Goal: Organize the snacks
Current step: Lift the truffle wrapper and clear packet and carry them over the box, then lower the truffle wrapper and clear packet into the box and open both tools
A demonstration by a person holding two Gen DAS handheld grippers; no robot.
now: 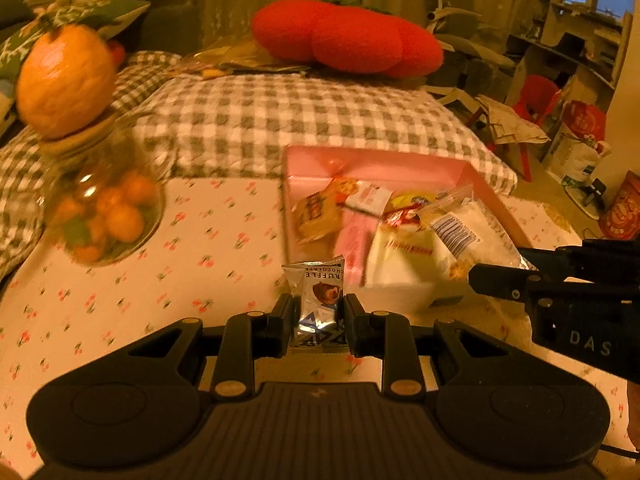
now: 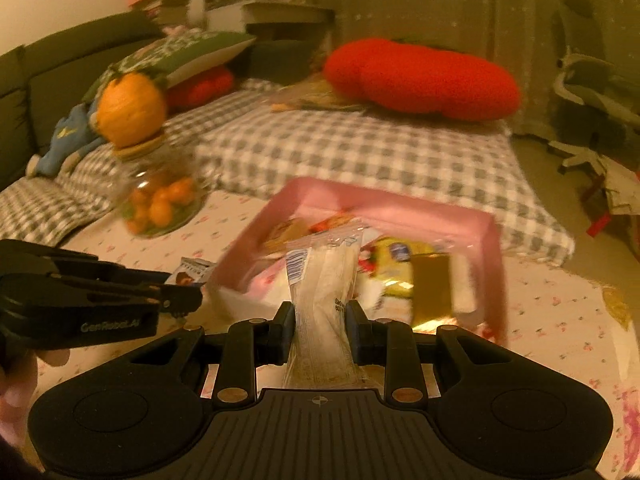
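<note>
My left gripper [image 1: 317,318] is shut on a silver chocolate truffle packet [image 1: 318,296], held upright just short of the pink box [image 1: 376,166]. The same packet [image 2: 192,274] shows in the right wrist view, left of the pink box [image 2: 400,204], with the left gripper [image 2: 188,300] coming in from the left. My right gripper [image 2: 320,320] is shut on a clear wrapped white snack packet [image 2: 324,284], held over the box's near edge. That packet [image 1: 468,228] hangs over the box's right side in the left wrist view, with the right gripper [image 1: 476,276] behind it. Several wrapped snacks lie in the box.
A glass jar of small oranges [image 1: 104,208] topped with a big orange [image 1: 66,80] stands on the flowered tablecloth [image 1: 120,300] at the left. Behind are a checked cushion [image 1: 320,120], a red plush pillow [image 1: 348,40], a chair and clutter at the right.
</note>
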